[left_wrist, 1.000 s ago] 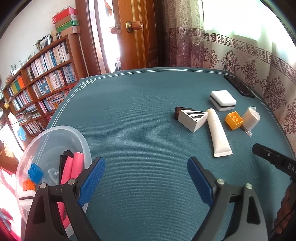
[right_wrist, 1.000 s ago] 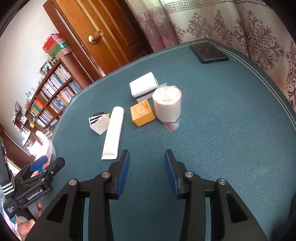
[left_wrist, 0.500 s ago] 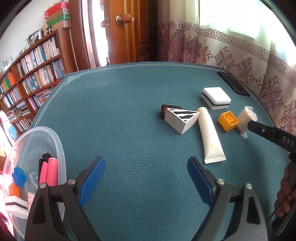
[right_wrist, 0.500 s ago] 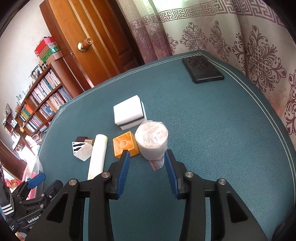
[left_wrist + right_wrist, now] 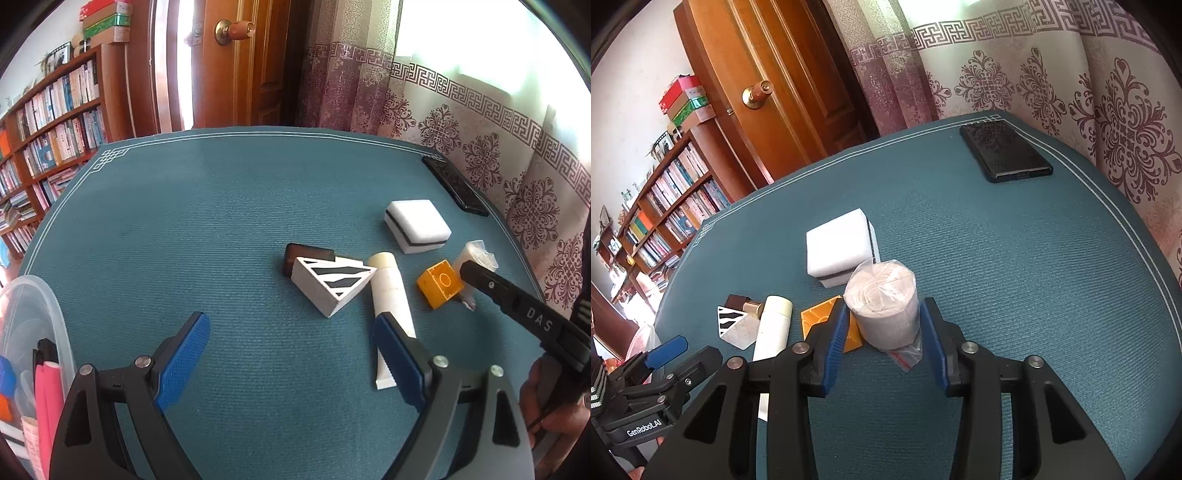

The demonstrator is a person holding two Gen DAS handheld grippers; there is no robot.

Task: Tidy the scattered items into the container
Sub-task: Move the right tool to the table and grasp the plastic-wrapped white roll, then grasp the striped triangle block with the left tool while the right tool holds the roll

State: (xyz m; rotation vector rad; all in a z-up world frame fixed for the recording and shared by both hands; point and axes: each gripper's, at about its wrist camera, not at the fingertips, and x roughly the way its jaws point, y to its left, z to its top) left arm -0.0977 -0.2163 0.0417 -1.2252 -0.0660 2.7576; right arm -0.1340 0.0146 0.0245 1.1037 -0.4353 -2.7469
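Ribbed teal mat (image 5: 1015, 266), plastic-wrapped cylindrical roll (image 5: 884, 306)

We see a bagged white roll (image 5: 884, 308) standing upright beside an orange block (image 5: 440, 283), a white tube (image 5: 390, 299), a striped wedge (image 5: 332, 285) and a white sponge (image 5: 417, 225). At far left sits the clear container (image 5: 33, 317), already holding pink tubes (image 5: 46, 402).

My desk (image 5: 221, 229) is teal; the wedge (image 5: 332, 282) white with black stripes; the brick (image 5: 441, 282) orange; the sponge (image 5: 840, 245) white, black-banded; my hand-held gripper pads (image 5: 183, 365) blue.
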